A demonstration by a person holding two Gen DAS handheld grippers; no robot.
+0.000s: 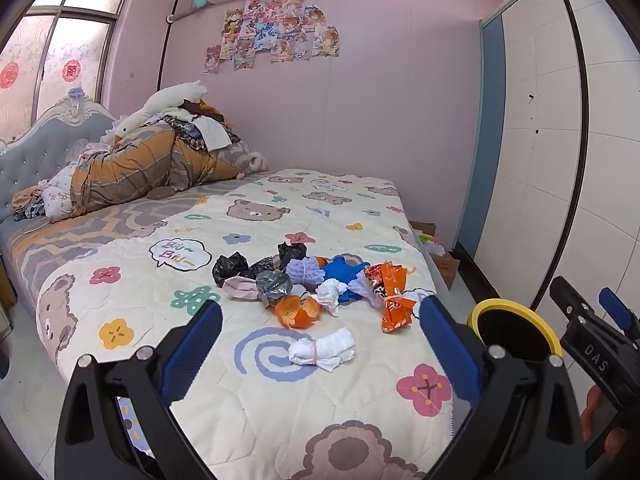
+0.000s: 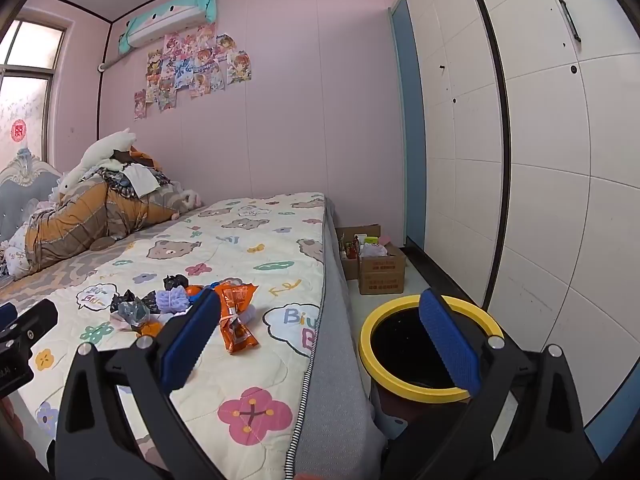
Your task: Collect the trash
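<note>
Several crinkled wrappers (image 1: 394,298) heaped on quilted bedspread (image 1: 280,392); round yellow-rimmed bin (image 2: 430,344) beside.

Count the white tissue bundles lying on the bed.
2. One white bundle lies alone on the blue spiral print, nearest the left gripper. The other white bundle sits in the trash pile beside the orange peel. More may be hidden underneath.

Crumpled trash lies clustered on the bed quilt (image 1: 248,432): black bags (image 1: 230,267), orange wrappers (image 1: 390,294), orange peel (image 1: 298,311), a tied white wad (image 1: 322,350) nearest. A yellow-rimmed black bin (image 2: 430,346) stands upright beside the bed.
</note>
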